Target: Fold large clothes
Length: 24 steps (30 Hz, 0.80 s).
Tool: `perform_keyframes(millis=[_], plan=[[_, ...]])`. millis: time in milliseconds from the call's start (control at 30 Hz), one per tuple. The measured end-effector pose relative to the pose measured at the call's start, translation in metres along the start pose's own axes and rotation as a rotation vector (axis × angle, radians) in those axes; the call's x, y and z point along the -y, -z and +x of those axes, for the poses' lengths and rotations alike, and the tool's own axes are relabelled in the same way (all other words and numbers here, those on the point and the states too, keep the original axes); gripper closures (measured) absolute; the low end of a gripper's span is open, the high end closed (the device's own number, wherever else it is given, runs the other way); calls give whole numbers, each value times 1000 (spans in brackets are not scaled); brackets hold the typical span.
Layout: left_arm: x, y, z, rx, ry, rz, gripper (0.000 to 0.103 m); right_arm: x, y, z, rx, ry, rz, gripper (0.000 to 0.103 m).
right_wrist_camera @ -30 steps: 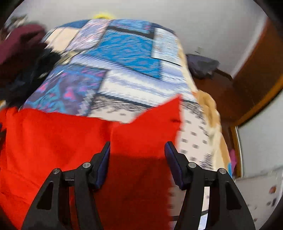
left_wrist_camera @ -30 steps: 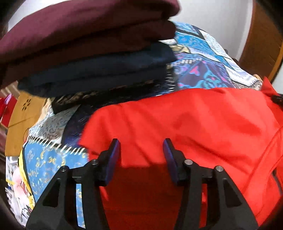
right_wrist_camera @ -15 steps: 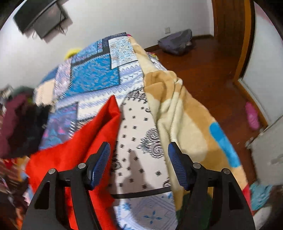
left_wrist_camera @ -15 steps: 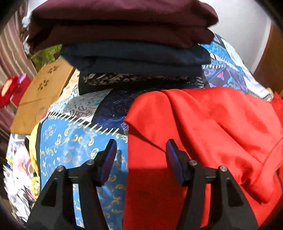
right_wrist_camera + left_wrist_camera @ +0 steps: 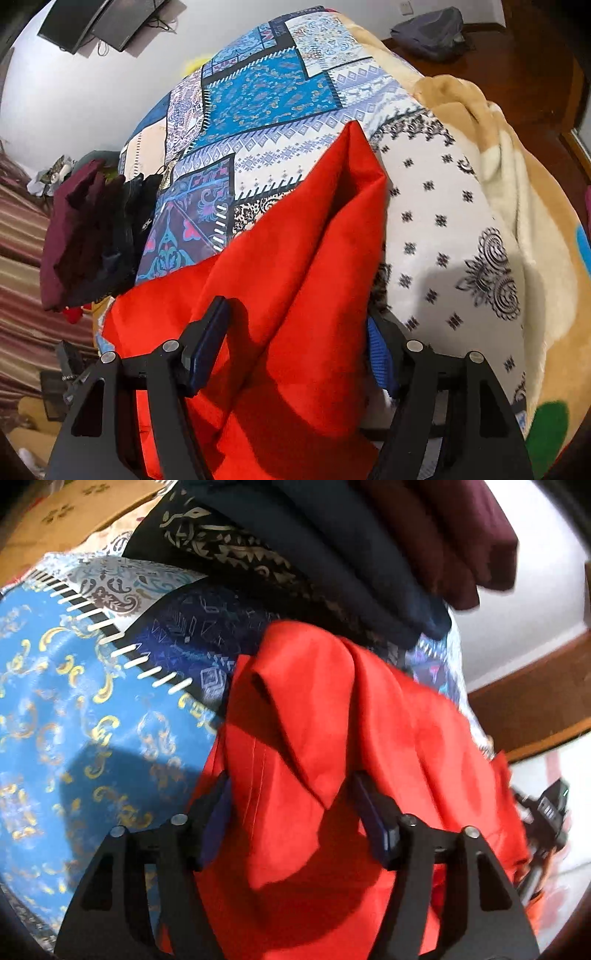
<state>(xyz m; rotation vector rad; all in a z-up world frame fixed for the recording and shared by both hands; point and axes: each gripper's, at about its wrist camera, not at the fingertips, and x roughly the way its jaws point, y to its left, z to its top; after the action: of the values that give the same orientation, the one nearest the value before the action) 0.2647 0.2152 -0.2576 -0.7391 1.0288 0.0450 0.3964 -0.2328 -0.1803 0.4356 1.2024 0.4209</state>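
Observation:
A large red garment (image 5: 369, 720) lies bunched in soft folds on the patchwork quilt (image 5: 74, 720) of a bed. My left gripper (image 5: 293, 808) points down over the garment's left edge. Its jaws are opening, a raised red fold lies between them, and the pads do not visibly pinch it. In the right wrist view the same red garment (image 5: 295, 240) runs up to a pointed corner. My right gripper (image 5: 295, 343) straddles a thick fold of it, its jaws also opening and loose around the cloth.
A stack of folded maroon and navy clothes (image 5: 406, 535) sits on the quilt just beyond the garment, the same stack (image 5: 85, 229) at left in the right view. A beige fleece blanket (image 5: 517, 166) hangs off the bed's right side. On the wooden floor (image 5: 535, 55) lies a grey bag (image 5: 428, 33).
Both grippers have rolled, dropped closer to the red garment and widened. The right view swung from the bed's edge back onto the cloth, which now lies between both pairs of jaws.

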Motion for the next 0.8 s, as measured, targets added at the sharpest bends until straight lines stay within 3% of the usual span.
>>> perform_keyframes(millis=[33,100,133,167,200,233,267,300,600,800], plan=[[0,-2,2,1,9,-8,39,-1,0,0,5,3,-3,39],[2,-6,4,8,20,-15,42,-3,1,-1,16,19,-21,57],[3,-8,5,16,24,-10,47,-4,2,1,10,29,-32,77],[7,-8,6,24,40,2,63,-3,2,1,2,29,-30,82],[13,-7,6,26,52,19,72,-3,2,2,0,25,-23,83],[20,-7,5,42,26,53,76,-5,3,0,17,23,-30,87],[29,-7,3,57,1,95,88,-7,3,-4,29,27,-43,88],[37,-10,2,69,-23,134,91,-12,3,-8,51,30,-65,89],[91,-46,-6,133,-57,241,94,-53,-27,-48,217,31,-148,92],[105,-45,34,76,-183,318,92,-37,-31,-18,170,107,-136,91]])
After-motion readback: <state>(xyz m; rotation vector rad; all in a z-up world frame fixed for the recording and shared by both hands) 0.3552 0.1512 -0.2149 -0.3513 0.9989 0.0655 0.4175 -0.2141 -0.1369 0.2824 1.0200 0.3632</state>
